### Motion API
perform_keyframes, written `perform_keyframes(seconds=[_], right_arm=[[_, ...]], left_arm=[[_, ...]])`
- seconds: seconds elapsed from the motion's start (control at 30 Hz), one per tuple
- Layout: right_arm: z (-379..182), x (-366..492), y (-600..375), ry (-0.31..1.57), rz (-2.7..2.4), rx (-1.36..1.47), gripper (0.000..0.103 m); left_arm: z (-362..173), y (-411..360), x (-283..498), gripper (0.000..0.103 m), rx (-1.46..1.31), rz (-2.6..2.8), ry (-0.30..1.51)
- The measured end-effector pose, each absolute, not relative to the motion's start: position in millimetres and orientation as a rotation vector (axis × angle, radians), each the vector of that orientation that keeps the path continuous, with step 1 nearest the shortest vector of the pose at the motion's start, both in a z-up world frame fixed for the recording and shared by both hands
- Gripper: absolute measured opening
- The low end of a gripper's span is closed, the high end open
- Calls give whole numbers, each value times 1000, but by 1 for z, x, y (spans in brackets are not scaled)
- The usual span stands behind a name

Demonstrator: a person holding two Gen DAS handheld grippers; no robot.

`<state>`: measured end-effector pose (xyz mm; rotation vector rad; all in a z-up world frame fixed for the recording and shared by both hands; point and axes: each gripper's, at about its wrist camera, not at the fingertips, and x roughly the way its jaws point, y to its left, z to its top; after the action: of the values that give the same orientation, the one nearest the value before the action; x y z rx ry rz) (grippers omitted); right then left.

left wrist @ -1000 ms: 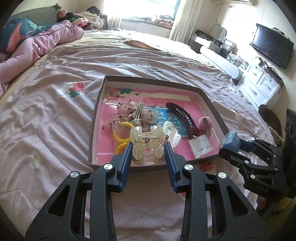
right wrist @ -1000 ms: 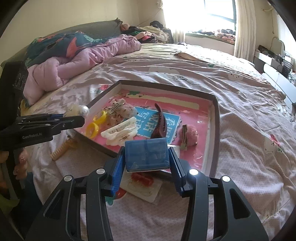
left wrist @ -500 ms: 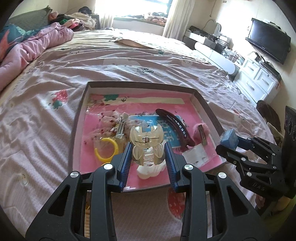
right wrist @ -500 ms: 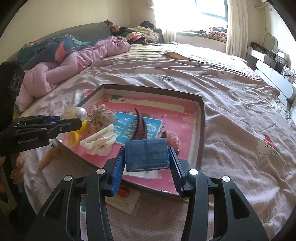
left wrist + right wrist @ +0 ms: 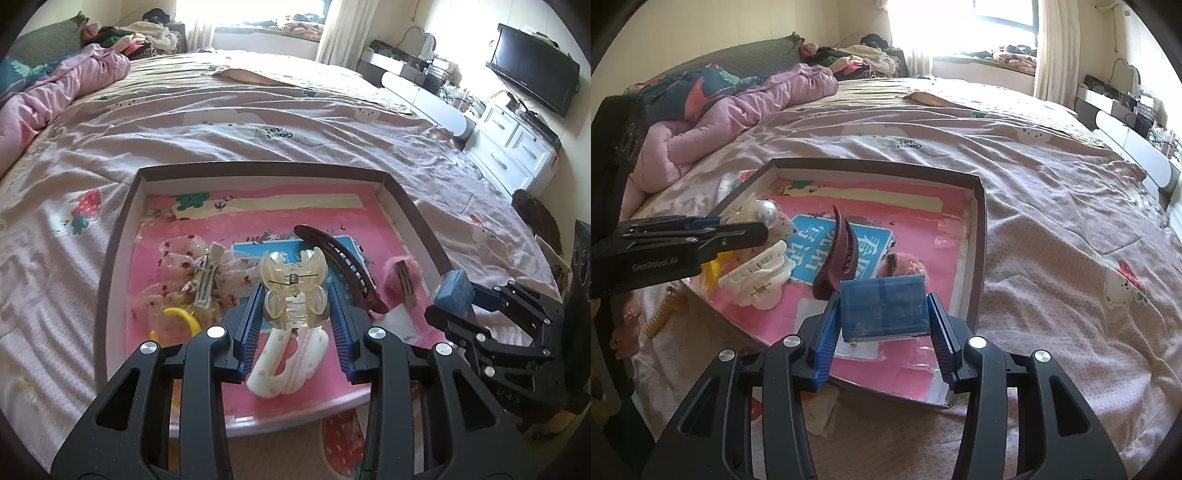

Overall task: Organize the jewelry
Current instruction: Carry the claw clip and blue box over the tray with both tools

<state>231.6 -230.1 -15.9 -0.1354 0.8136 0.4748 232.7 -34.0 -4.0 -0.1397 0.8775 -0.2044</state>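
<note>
A shallow brown box tray (image 5: 122, 221) (image 5: 979, 236) with a pink lining lies on the bed. My left gripper (image 5: 295, 306) is shut on a clear cream claw hair clip (image 5: 293, 284), held above the tray's near part; from the right wrist view it shows at the left (image 5: 753, 218). My right gripper (image 5: 884, 314) is shut on a small blue box (image 5: 884, 308), over the tray's near right corner; it shows in the left wrist view (image 5: 456, 291). In the tray lie a white claw clip (image 5: 291, 362) (image 5: 761, 277), a dark maroon hair clip (image 5: 343, 266) (image 5: 842, 254), a pink fluffy clip (image 5: 402, 273), a yellow ring (image 5: 181, 317) and a sheer bow clip (image 5: 199, 277).
A pink quilt (image 5: 738, 110) is heaped at the bed's left. A yellow spiral hair tie (image 5: 661, 314) and a small card (image 5: 820, 410) lie on the bedspread near the tray's front edge. White drawers (image 5: 517, 140) and a TV (image 5: 532, 77) stand to the right.
Both grippers have moved forward over the tray, each still holding its item. The tray now fills more of both views.
</note>
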Motion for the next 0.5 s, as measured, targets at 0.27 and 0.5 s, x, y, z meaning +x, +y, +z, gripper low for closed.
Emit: perform_keyframes(seconds=[0.27, 0.5], right_arm=[[-21, 234, -228, 827, 489, -136, 44], [-27, 232, -222, 844, 517, -156, 44]], left_arm=[[-15, -41, 253, 27, -138, -209, 908], [-19, -46, 262, 27, -134, -211, 914]])
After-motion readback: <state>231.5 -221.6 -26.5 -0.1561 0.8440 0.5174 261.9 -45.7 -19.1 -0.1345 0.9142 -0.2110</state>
